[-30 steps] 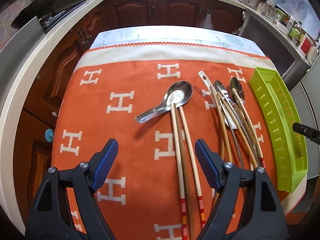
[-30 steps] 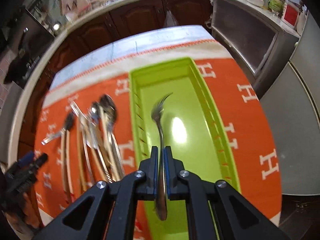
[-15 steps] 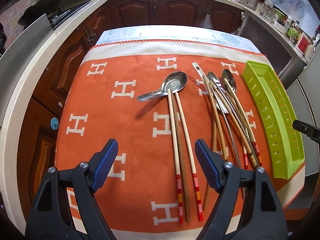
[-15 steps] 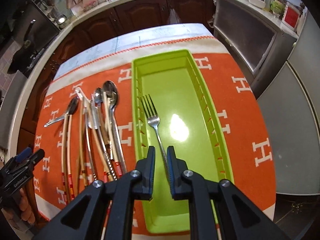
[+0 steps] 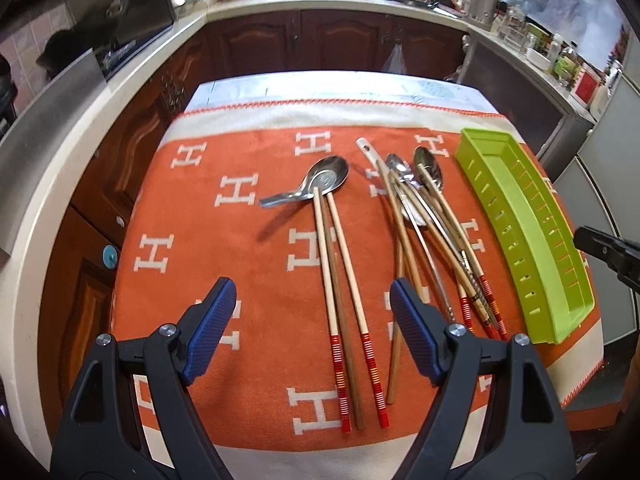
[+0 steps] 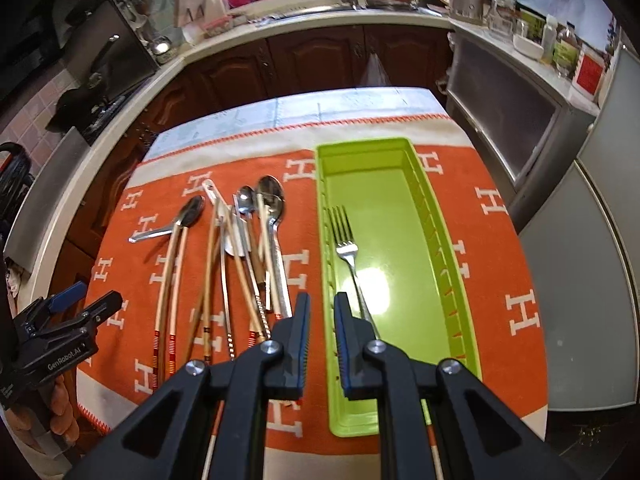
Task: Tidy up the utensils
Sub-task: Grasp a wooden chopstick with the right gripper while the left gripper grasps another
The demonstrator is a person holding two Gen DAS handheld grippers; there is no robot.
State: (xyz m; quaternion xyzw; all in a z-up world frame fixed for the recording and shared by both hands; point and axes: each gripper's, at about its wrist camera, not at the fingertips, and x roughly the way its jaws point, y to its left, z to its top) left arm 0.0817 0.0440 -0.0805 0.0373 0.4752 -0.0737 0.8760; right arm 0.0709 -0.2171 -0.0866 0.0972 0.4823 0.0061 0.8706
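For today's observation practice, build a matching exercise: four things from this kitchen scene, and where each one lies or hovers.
Things:
1. fork
2. green tray
3. soup spoon
4. left claw

Places:
a. open above the chopsticks
b. inside the tray
c. at the cloth's right side
d. on the cloth, chopstick tips on its bowl

Pairs: 1-b, 2-c, 3-d, 4-a

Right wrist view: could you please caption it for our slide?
Right gripper open and empty above the green tray, where one fork lies.
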